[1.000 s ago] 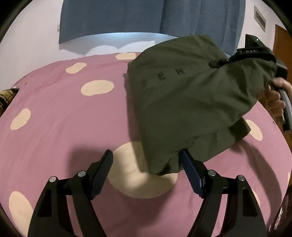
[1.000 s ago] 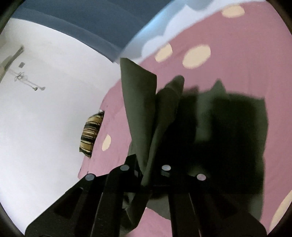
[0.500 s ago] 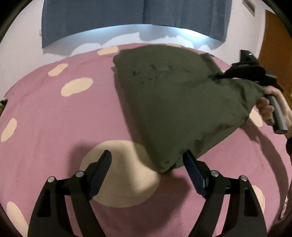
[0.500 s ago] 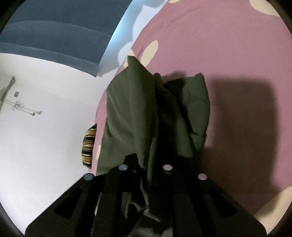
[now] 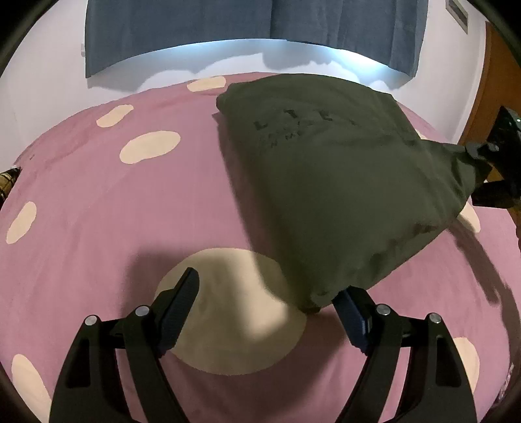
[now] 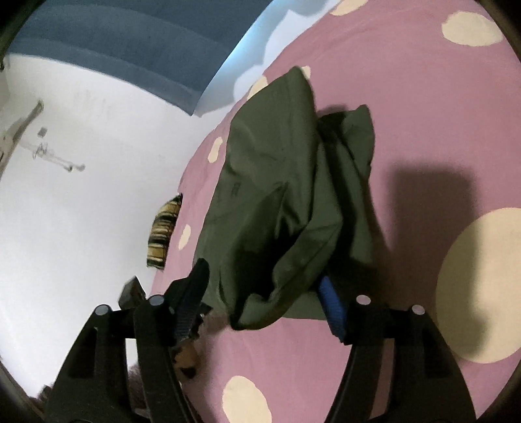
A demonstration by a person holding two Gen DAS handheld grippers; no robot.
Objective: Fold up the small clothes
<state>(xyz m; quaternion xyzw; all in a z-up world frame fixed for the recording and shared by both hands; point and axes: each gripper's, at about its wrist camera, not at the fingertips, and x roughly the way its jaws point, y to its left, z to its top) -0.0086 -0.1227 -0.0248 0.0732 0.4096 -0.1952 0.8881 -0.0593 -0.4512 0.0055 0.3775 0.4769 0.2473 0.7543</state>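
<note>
A dark olive garment, folded over with faint lettering on top, lies on the pink bedspread with cream spots. My left gripper stands open low over the bed. The garment's near corner rests against its right finger, and nothing is pinched. At the garment's far right corner sits my right gripper. In the right wrist view its jaws are opening. The garment's bunched edge droops loose between the fingers and covers the tip of the blue-padded one.
A striped cushion lies at the bed's edge by the white wall. A blue curtain hangs behind the bed and a wooden door stands at the right. A hand shows behind my right gripper's left finger.
The right gripper has come down toward the bed with the garment and its shut jaws have parted. The garment has sunk from a raised drape to lying nearly flat. The left gripper stayed open.
</note>
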